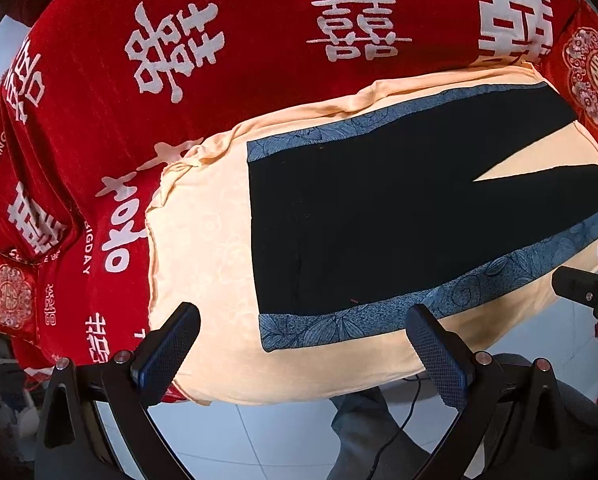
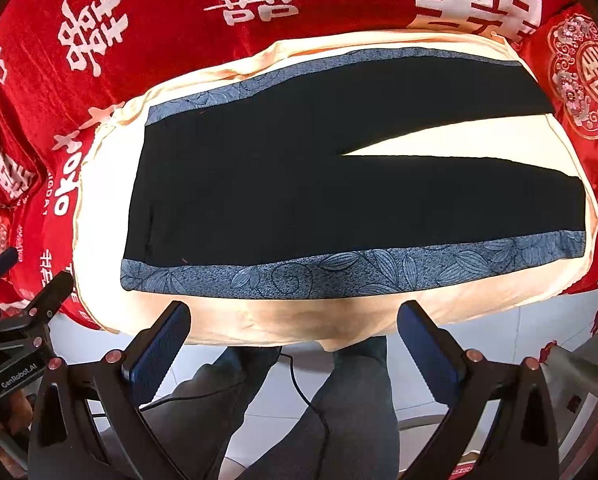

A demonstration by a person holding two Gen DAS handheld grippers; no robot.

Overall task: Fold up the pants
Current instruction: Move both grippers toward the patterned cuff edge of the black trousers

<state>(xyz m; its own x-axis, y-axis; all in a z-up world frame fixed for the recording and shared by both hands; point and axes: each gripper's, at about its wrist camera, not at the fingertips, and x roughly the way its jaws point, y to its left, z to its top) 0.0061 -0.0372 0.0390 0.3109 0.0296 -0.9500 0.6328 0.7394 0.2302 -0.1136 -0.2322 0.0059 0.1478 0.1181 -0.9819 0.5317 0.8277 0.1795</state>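
Black pants (image 1: 379, 208) with blue floral side stripes lie flat and spread on a cream cloth (image 1: 203, 248), waistband to the left, both legs running right with a gap between them. They also show in the right wrist view (image 2: 299, 184). My left gripper (image 1: 303, 328) is open and empty, hovering at the near edge by the waist end of the lower stripe (image 1: 339, 328). My right gripper (image 2: 295, 320) is open and empty, just off the near edge of the cloth (image 2: 259, 320), below the lower stripe (image 2: 339, 268).
The cream cloth lies on a bed with a red blanket (image 1: 219, 80) printed with white characters. Red embroidered pillows (image 2: 579, 80) sit at the right. A person's legs (image 2: 339, 400) and a cable stand on the white tiled floor (image 1: 279, 432) below.
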